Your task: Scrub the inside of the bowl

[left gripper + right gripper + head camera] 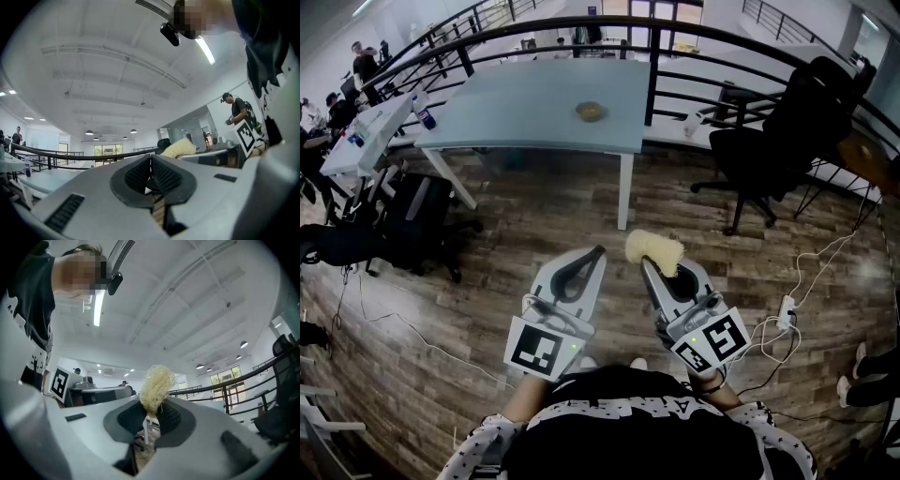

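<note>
A small tan bowl (pixel 590 112) sits alone on the pale grey table (pixel 516 108), far ahead of both grippers. My right gripper (pixel 649 263) is held close to my body and is shut on a pale yellow fibrous scrubber (pixel 654 248). In the right gripper view the scrubber (pixel 157 383) sticks up from between the jaws of that gripper (pixel 151 414). My left gripper (pixel 598 251) is beside it, shut with nothing between its jaws. In the left gripper view the pads (pixel 140 174) meet, and the scrubber (pixel 178 148) shows just to the right.
A black railing (pixel 652 66) runs behind the table. A black office chair (pixel 778 141) stands at the right and another (pixel 412 225) at the left. Cables and a power strip (pixel 786 309) lie on the wooden floor. People sit at desks (pixel 366 131) far left.
</note>
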`<state>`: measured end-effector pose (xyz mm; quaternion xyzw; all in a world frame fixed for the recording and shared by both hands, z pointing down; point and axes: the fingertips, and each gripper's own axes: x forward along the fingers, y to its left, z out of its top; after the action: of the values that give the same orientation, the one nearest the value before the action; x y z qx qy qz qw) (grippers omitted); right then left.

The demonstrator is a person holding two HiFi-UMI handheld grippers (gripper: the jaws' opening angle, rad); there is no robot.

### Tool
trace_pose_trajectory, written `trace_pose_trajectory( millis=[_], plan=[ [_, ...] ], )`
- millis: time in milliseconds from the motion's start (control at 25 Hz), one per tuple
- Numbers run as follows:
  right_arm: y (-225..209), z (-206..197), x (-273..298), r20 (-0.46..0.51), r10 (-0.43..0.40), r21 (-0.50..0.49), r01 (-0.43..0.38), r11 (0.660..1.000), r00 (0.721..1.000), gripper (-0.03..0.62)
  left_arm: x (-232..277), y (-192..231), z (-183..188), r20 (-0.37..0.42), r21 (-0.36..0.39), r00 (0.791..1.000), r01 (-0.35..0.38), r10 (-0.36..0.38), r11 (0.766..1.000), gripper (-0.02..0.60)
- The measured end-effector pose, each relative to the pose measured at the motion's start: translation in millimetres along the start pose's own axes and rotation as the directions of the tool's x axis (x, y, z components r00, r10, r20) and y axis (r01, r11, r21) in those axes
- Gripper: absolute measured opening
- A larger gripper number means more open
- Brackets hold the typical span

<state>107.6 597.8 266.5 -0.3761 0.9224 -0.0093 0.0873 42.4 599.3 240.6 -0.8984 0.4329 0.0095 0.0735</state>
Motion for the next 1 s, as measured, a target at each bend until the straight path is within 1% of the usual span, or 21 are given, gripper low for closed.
trace_pose_trajectory(
  millis=[160, 320, 520, 640, 720, 880, 1000],
  plan=[
    [-2.5, -2.6, -4.5, 0.009, -0.003, -0.008, 0.003, 1.0, 1.0, 0.06, 0.7, -2.5, -0.5, 0.003, -0.006, 1.0, 0.0, 0.0, 1.0, 0.015],
    [-12.6, -1.1, -13.1, 0.032, -0.015, 0.012, 0.015, 1.0, 0.999, 0.061, 6.4, -5.7, -2.0, -0.004, -0.003, 1.0, -0.002, 0.002, 1.0, 0.015],
    [-24.4, -1.5, -26.2, 0.024, 0.014, 0.019, -0.015, 1.0, 1.0, 0.06, 19.8, -17.0, -1.4, -0.003, -0.01, 1.0, -0.012, 0.012, 1.0, 0.015],
    [-36.4, 0.7, -33.4, 0.03, 0.014, 0.023, -0.015, 1.0, 0.999, 0.061, 24.9, -22.4, -4.8, -0.018, -0.008, 0.999, -0.027, 0.027, 1.0, 0.015],
    [-45.0, 3.0, -38.0, 0.045, 0.005, 0.043, -0.007, 0.999, 0.999, 0.061, 28.0, -26.3, -6.7, -0.025, -0.014, 0.999, -0.037, 0.036, 0.999, 0.015],
    [-55.2, 1.0, -48.0, 0.064, -0.01, 0.118, 0.002, 0.993, 0.998, 0.061, 30.1, -34.0, -13.2, -0.052, -0.019, 0.997, -0.054, 0.053, 0.998, 0.015],
    [-55.9, -5.0, -54.0, 0.052, -0.001, 0.125, -0.006, 0.992, 0.999, 0.061, 27.9, -40.2, -19.6, -0.074, -0.024, 0.995, -0.065, 0.063, 0.998, 0.015]
  ],
)
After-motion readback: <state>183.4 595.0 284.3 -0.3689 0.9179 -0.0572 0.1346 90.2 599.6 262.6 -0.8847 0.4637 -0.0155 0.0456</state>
